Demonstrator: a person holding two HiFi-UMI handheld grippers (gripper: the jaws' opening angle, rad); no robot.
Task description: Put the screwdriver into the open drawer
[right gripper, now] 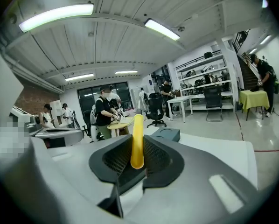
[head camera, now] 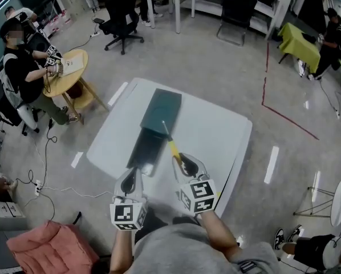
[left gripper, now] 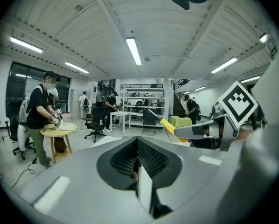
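Right gripper [head camera: 186, 164]: fingers closed on the yellow handle of the screwdriver [head camera: 173, 148], parted only as far as the handle's thickness. The grip is at the handle's rear end, so most of the tool juts forward with the metal shaft leading and the tip aimed at the drawer unit [head camera: 162, 111]. This reads as a hold chosen for nose-first delivery. The tool's long axis runs roughly parallel to the open drawer [head camera: 145, 146], which extends from the unit's front toward the person.

Screwdriver location: in the air above the tabletop [head camera: 222, 136], just right of the open drawer, tip near the unit's front right corner. Not yet in the drawer.

Left gripper [head camera: 131, 178]: fingers pressed together, with nothing between them in its own view. It sits just beside the drawer's near end, on the left. It is probably parked there to stay out of the way or to steady the drawer; contact cannot be told.

Drawer interior: dark, long and narrow; contents not readable.

Judgement: carry phase. What remains is a shift left over the drawer, a descent and a release. Risks: the round handle may roll on landing, and the shaft may catch the unit's front edge if pushed too far forward.
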